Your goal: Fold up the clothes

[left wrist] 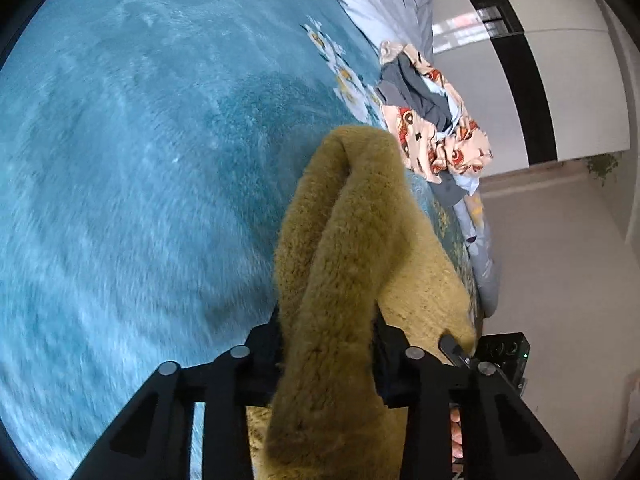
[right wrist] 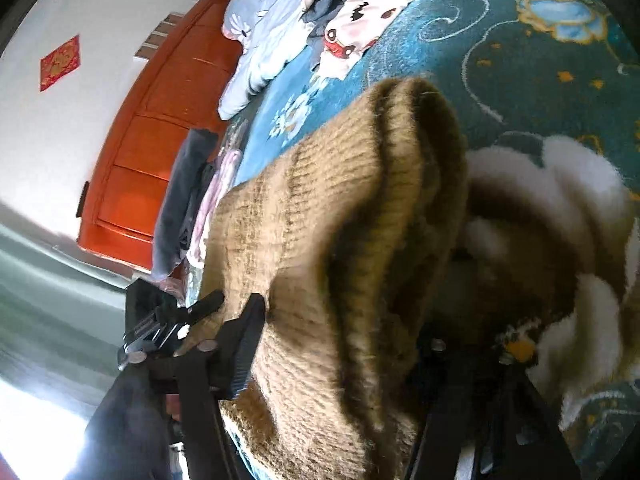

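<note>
Left gripper (left wrist: 326,344) is clenched on a fold of the mustard-brown sweater (left wrist: 344,248), jaws pressed into the fleecy fabric from both sides. The garment bunches up between the fingers and trails away over the teal blanket (left wrist: 120,160), raised off it near the grip.

Right gripper (right wrist: 340,344) grasps the same sweater (right wrist: 340,208) at its ribbed hem; one black finger (right wrist: 244,344) shows against the knit, the other is buried in shadow under the cloth.

Blanket's flower pattern (right wrist: 560,20) lies beside the hem. Farther back, a heap of patterned clothes (left wrist: 436,120) sits near the bed's edge. An orange-red wooden headboard (right wrist: 160,120) stands against the white wall.
</note>
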